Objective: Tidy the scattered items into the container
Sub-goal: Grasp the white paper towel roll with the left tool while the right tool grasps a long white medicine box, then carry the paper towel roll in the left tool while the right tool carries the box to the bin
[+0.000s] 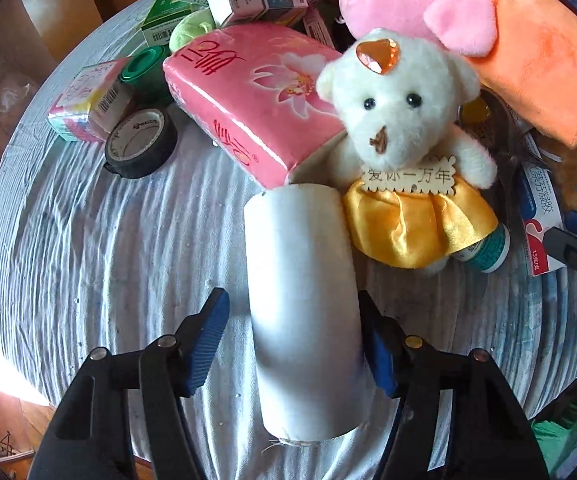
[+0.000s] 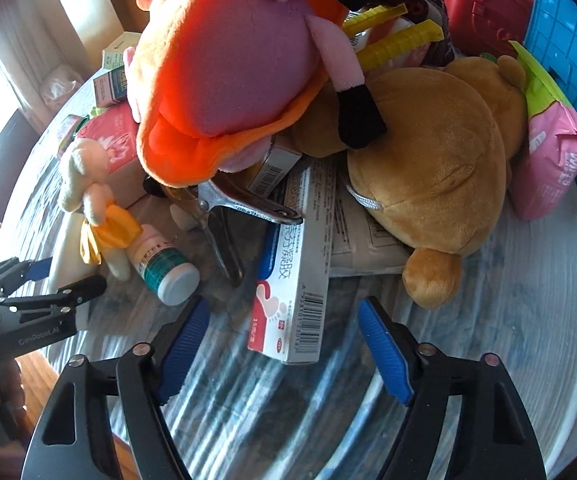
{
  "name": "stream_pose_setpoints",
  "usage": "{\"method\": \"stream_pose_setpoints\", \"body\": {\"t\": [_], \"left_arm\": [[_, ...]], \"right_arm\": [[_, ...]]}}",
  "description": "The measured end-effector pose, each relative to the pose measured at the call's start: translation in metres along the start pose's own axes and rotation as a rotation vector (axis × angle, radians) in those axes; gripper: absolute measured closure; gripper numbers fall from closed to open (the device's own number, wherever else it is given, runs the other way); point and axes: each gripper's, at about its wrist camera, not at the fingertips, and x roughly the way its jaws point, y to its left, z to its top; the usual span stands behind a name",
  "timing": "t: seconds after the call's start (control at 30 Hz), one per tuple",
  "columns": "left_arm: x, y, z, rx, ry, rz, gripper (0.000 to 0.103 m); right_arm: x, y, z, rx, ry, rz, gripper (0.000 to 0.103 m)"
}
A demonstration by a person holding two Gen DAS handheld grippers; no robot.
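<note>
Both grippers gape: left (image 1: 294, 340) straddles white roll (image 1: 302, 312), right (image 2: 284, 344) straddles ointment box (image 2: 292, 300).

The near part of the desk (image 1: 88, 240) is bare striped cloth, open to the left of the white roll (image 1: 300, 312). Beyond it, a black tape roll (image 1: 140, 144), a pink tissue pack (image 1: 256, 100) and a white teddy bear (image 1: 400, 120) close the way, the bear touching the roll's far end. On the right side, bare cloth lies around the ointment box (image 2: 292, 292); a pill bottle (image 2: 164, 268), metal tongs (image 2: 224, 216) and a brown plush bear (image 2: 440, 184) crowd its far end.
</note>
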Motion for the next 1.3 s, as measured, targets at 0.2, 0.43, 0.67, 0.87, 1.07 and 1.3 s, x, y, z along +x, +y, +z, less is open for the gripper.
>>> {"method": "stream_pose_setpoints", "body": {"t": [0.2,0.43,0.67,0.87,1.07,1.3], "left_arm": [[-0.004,0.002,-0.003,0.063,-0.02,-0.013,0.057],[-0.007,0.003,-0.003,0.114,-0.041,-0.011,0.056],[-0.006,0.004,0.0,0.094,-0.035,-0.051,0.058],[-0.012,0.007,-0.001,0.066,-0.035,-0.084,0.058],[-0.024,0.003,0.002,0.078,-0.062,-0.08,0.058],[-0.027,-0.009,0.001,0.079,-0.067,-0.071,0.058]], "right_arm": [[0.019,0.007,0.011,-0.001,0.03,-0.024,0.056],[0.035,0.015,0.022,0.001,0.056,-0.033,0.056],[0.026,-0.003,0.02,0.101,0.058,0.046,0.076],[0.014,-0.018,0.012,0.133,0.073,0.08,0.079],[-0.002,-0.028,0.009,0.15,0.061,0.102,0.08],[-0.012,-0.043,-0.001,0.16,0.056,0.139,0.079]]}}
